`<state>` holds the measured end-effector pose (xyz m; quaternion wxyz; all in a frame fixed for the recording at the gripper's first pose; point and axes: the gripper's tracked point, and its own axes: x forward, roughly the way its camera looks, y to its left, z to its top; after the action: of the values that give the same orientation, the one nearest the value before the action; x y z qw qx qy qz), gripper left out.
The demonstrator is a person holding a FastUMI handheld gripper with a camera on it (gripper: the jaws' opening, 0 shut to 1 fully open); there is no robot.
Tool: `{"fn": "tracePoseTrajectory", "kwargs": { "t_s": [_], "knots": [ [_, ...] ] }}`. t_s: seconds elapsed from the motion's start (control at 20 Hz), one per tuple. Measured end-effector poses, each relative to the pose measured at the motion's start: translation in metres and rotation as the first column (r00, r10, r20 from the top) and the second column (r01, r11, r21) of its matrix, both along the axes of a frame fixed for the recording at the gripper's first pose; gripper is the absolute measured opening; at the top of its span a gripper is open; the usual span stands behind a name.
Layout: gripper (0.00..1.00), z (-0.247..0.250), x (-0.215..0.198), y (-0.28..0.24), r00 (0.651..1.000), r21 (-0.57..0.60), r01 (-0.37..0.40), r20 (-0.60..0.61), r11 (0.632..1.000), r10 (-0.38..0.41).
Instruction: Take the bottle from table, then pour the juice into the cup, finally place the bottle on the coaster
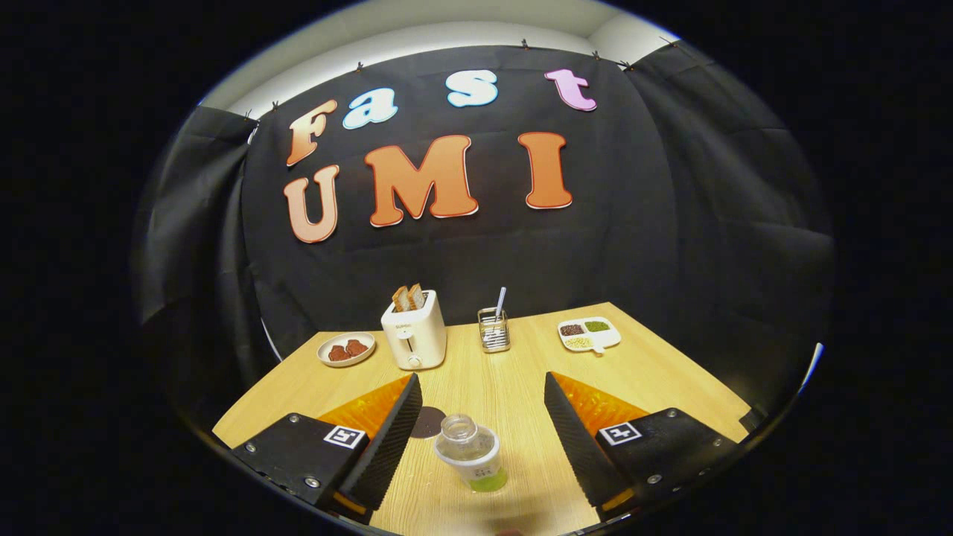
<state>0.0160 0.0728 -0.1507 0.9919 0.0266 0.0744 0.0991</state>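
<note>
Gripper (480, 387): two wedge-shaped fingers, set wide apart.
Inner faces: ribbed pads (391, 439).
Mounts: flat plates (298, 450) w/ silver screws.
Markings: square black-and-white tag (345, 437) per side.

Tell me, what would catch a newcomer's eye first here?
Probably the small clear bottle with green juice, standing between the open tongs on the wooden table. Beyond them, a white toaster holding bread slices stands by the far edge, a plate beside it.

Clear bottle (470, 451) with green juice upright beside dark coaster (428, 421)
</note>
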Motion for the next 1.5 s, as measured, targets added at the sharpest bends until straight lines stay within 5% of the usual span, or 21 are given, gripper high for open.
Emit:
{"fn": "tracePoseTrajectory", "kwargs": {
  "t_s": [1.05,1.15,1.3,1.5],
  "knots": [
    [0.98,-0.143,0.014,0.027,0.96,-0.124,-0.072,-0.277,0.99,0.036],
    [0.92,-0.149,0.021,0.029,0.956,-0.123,-0.069,-0.292,0.99,0.03],
    [0.64,-0.15,0.025,0.029,0.95,-0.143,-0.08,-0.31,0.987,0.032],
    [0.57,-0.144,0.022,0.032,0.935,-0.163,-0.066,-0.354,0.984,0.004]
  ]
}}
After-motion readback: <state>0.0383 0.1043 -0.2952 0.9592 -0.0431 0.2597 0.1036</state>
